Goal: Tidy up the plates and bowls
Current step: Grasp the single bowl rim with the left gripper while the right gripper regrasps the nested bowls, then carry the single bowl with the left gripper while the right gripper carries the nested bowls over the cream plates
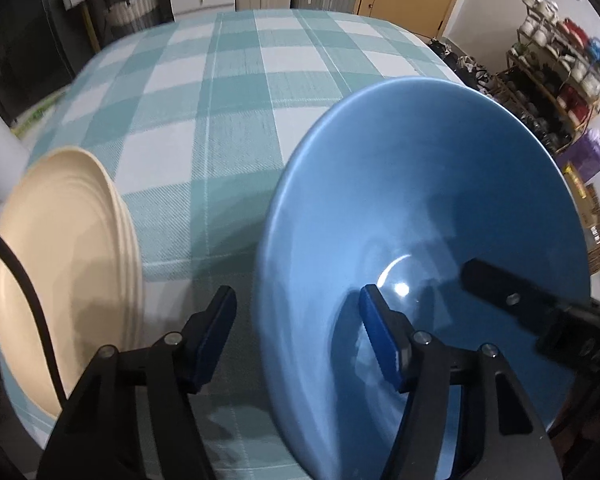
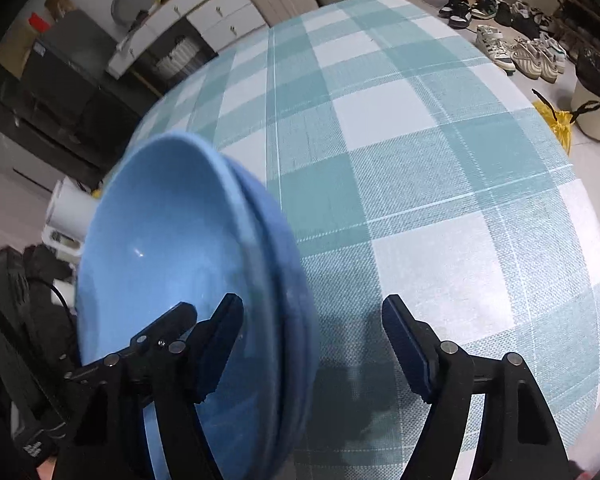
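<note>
A blue bowl [image 1: 420,180] sits on the teal checked tablecloth [image 1: 240,100]. In the right wrist view it is the upper of two nested blue bowls [image 2: 160,220]. My left gripper [image 1: 298,296] is open and straddles the bowl's left rim, one finger inside and one outside, neither pad pressing on it. My right gripper [image 2: 313,302] is open astride the opposite rim, its left finger inside the bowl. One of its black fingers [image 1: 500,296] shows inside the bowl in the left wrist view. A stack of cream plates [image 1: 60,260] lies to the left of the bowls.
The checked cloth [image 2: 420,160] stretches bare beyond the bowls. A black cable [image 1: 28,300] crosses the plates. Off the table are shoes [image 2: 520,52], a bin [image 2: 596,96], a yellow bag [image 2: 560,124] and a cluttered shelf [image 1: 560,80].
</note>
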Available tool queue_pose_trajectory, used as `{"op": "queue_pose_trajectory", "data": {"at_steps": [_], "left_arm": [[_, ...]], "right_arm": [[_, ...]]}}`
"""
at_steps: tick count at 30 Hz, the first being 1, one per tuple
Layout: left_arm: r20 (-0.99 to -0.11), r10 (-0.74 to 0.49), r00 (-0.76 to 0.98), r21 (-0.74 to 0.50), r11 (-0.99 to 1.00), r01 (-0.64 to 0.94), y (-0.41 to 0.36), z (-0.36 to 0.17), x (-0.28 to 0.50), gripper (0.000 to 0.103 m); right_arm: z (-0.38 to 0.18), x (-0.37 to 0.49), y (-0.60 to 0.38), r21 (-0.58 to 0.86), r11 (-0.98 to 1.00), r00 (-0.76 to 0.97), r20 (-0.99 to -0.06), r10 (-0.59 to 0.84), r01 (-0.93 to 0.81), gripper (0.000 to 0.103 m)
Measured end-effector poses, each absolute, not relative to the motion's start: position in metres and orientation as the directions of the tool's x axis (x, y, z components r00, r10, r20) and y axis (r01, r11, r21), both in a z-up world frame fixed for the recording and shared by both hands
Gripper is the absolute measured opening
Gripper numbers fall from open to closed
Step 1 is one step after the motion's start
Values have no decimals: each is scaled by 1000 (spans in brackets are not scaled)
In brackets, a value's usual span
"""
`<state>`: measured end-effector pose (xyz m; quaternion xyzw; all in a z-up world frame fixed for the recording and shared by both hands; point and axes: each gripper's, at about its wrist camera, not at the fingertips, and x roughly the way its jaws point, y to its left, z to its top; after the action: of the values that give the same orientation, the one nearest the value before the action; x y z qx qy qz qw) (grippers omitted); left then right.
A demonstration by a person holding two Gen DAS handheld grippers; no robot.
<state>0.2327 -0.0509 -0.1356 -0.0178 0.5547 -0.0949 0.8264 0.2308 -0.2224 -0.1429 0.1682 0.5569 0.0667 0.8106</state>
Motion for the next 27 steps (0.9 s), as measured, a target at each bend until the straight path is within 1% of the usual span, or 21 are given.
{"op": "queue_pose_trajectory", "data": {"at_steps": [2, 4, 6, 8, 10, 11, 17, 26, 27], "left_arm": [[-914, -197, 354, -160, 978, 131, -51, -137, 233, 63], [-914, -220, 340, -185, 974, 134, -52, -138, 233, 59], [-913, -254, 319, -217, 965, 148, -54, -139, 232, 52], [-910, -276, 308, -234, 958, 167, -57, -139, 230, 46], [-908, -283, 309, -237, 955, 177, -59, -138, 229, 42], [-907, -290, 306, -244, 953, 179, -60, -138, 229, 40], [-902, -314, 297, -275, 947, 164, -55, -137, 230, 36], [-909, -301, 289, -261, 950, 169, -54, -137, 228, 36], [-910, -300, 285, -260, 950, 172, -54, -137, 228, 39]], "right_arm": [[-146, 233, -217, 332, 940, 348, -893, 286, 77, 63], [-147, 235, -216, 327, 941, 338, -898, 283, 81, 59], [-150, 236, -215, 338, 938, 319, -900, 297, 81, 52], [-148, 236, -212, 352, 934, 313, -896, 316, 64, 38], [-145, 235, -205, 330, 943, 315, -900, 302, 39, 33], [-145, 235, -204, 326, 944, 316, -901, 298, 41, 33], [-146, 234, -209, 346, 937, 319, -895, 312, 56, 30], [-140, 234, -206, 325, 944, 320, -901, 293, 51, 28], [-138, 233, -205, 320, 946, 316, -903, 290, 47, 28]]}}
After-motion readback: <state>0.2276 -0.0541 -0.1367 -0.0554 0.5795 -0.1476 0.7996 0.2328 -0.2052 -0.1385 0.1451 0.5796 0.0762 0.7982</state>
